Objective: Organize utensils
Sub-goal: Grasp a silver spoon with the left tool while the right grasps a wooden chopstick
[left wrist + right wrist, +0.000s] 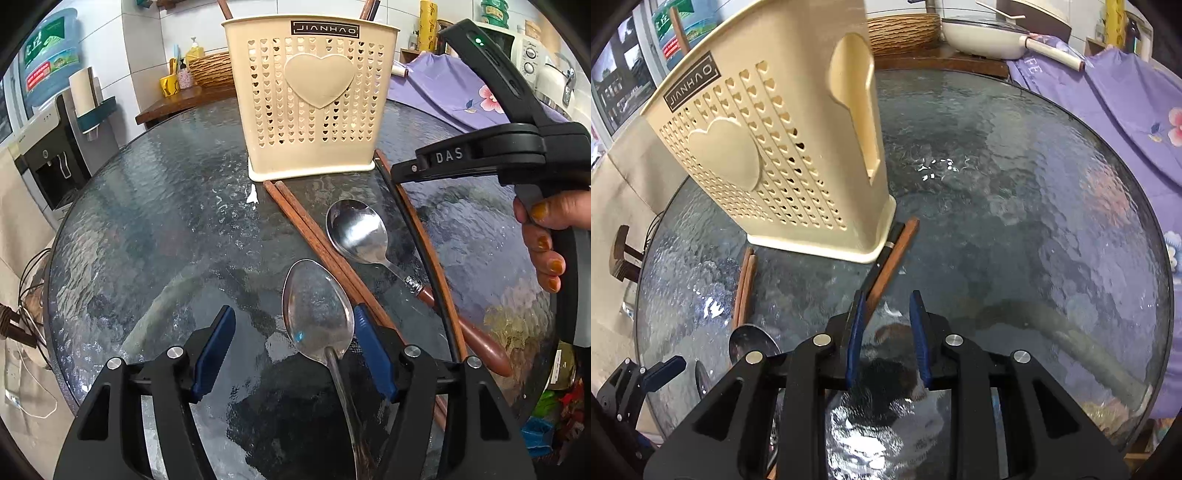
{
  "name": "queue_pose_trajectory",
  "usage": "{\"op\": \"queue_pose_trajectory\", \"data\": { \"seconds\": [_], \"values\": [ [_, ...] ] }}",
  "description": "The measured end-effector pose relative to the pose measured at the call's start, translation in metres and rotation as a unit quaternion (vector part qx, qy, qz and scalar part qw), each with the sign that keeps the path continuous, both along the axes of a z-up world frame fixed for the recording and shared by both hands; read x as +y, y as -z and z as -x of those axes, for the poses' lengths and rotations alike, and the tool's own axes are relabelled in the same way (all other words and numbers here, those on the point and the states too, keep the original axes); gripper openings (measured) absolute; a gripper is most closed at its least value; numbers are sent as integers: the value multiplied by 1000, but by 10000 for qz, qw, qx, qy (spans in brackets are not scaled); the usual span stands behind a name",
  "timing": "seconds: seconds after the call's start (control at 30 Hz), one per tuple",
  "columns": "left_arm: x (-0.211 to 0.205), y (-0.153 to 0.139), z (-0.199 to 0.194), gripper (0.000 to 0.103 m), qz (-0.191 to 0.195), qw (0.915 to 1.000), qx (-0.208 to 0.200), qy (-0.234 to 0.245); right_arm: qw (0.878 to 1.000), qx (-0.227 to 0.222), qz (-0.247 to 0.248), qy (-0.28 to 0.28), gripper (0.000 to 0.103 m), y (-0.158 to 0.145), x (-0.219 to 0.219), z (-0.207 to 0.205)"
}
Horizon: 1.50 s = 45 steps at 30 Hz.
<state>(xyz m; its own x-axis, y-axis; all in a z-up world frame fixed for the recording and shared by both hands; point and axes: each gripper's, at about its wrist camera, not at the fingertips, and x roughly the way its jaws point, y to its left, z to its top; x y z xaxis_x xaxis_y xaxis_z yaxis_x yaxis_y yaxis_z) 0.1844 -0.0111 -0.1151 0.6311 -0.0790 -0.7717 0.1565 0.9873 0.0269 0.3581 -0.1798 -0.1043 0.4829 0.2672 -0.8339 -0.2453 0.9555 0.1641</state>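
1. Left gripper [293, 345] spread; spoon [317, 314] between its pads, unpinched.
2. Right gripper [888, 334] narrow, pinching nothing.
3. Chopsticks [314, 236] run to the holder [312, 99].
4. Tabletop [1034, 206] bare right of holder.

Round textured glass table [155, 206]: beige utensil holder [310, 99], chopsticks [314, 236], two spoons [356, 230].
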Motion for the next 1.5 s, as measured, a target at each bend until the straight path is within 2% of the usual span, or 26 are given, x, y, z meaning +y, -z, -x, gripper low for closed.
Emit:
{"op": "queue_pose_trajectory", "data": {
  "seconds": [0.13, 0.27, 0.37, 0.5, 0.63, 0.67, 0.7, 0.73, 0.77, 0.87, 0.97, 1.1, 1.27, 1.3, 1.33, 1.37, 1.43, 1.5],
  "values": [
    [3, 0, 1, 64, 72, 10000, 19, -3, 9999, 25, 7, -124, 15, 0, -5, 1],
    [7, 0, 2, 64, 91, 10000, 12, -4, 9986, 274, -167, -410, 9, 8, -15, 6],
    [8, 0, 1, 64, 92, 10000, 4, -13, 9992, 211, 128, -305, 6, 7, -22, 5],
    [11, 0, 0, 64, 88, 10000, 1, -47, 9975, 385, -576, -119, 6, 8, -34, -3],
    [14, -2, -1, 56, 80, 9999, 13, -88, 9963, 345, -783, 39, 9, 8, -32, -10],
    [15, -2, -1, 53, 77, 9999, 19, -98, 9957, 365, -850, 107, 11, 8, -31, -12],
    [15, -2, -1, 53, 84, 9999, 26, -103, 9945, 400, -955, 179, 24, 8, -31, -14],
    [16, -3, -1, 53, 97, 9999, 30, -107, 9928, 447, -1081, 263, 43, 9, -31, -18],
    [16, -3, -1, 53, 105, 9999, 32, -114, 9923, 463, -1105, 328, 48, 10, -29, -19],
    [14, -3, -1, 50, 111, 9999, 18, -89, 9942, 394, -943, 319, 49, 10, -18, -24],
    [10, -3, -1, 49, 96, 9999, 8, -37, 9978, 241, -553, 285, 44, 10, -3, -20],
    [7, -2, -2, 48, 84, 10000, 5, -12, 10000, 26, -31, 81, 23, 11, 15, -12],
    [8, -2, -2, 48, 138, 9999, 7, -22, 9992, 107, -299, -229, 21, 9, 4, -4],
    [9, -2, -1, 48, 141, 9999, 6, -21, 9991, 52, -287, -313, 18, 8, 1, -1],
    [10, -2, -1, 48, 148, 9999, 8, -20, 9988, 30, -266, -413, 7, 5, -2, 1],
    [10, -3, -1, 48, 145, 9999, 13, -20, 9984, 66, -248, -501, 3, 5, -5, 4],
    [12, -3, 0, 48, 197, 9998, 26, -4, 9971, 121, -162, -733, 3, 4, -12, 10],
    [13, -3, -1, 48, 203, 9998, 20, -8, 9975, 139, -18, -696, 3, 8, -17, 10]
  ]
}}
